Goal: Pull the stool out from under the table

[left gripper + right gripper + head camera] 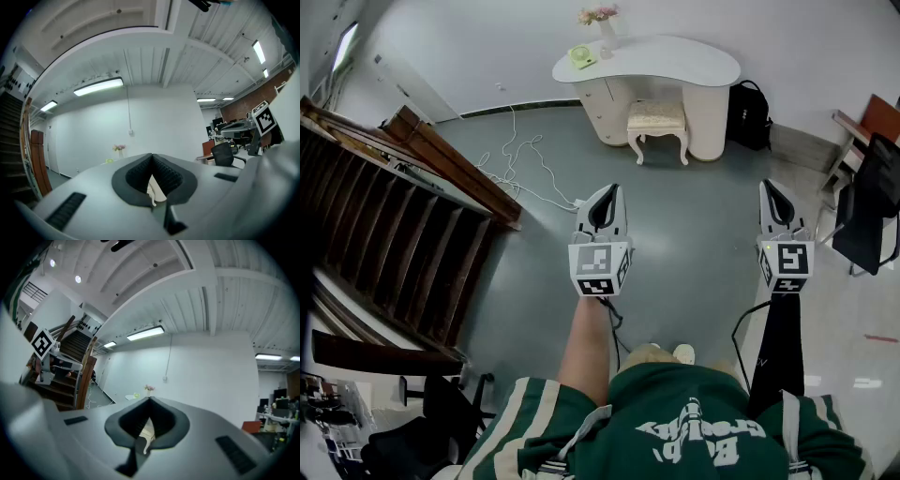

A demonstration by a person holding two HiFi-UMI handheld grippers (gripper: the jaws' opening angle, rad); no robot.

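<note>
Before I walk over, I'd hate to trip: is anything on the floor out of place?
Yes: loose white cables trail across the floor between staircase and table. The stool stands upright under it.

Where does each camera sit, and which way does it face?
Head view: on the person's head, steeply down at table and stool; shows both forearms, left gripper, right gripper.
Left gripper view: on that gripper, level toward the white wall; shows its shut jaws.
Right gripper view: on that gripper, same wall; its shut jaws.
Shared: both gripper views show the flowers on the table.
</note>
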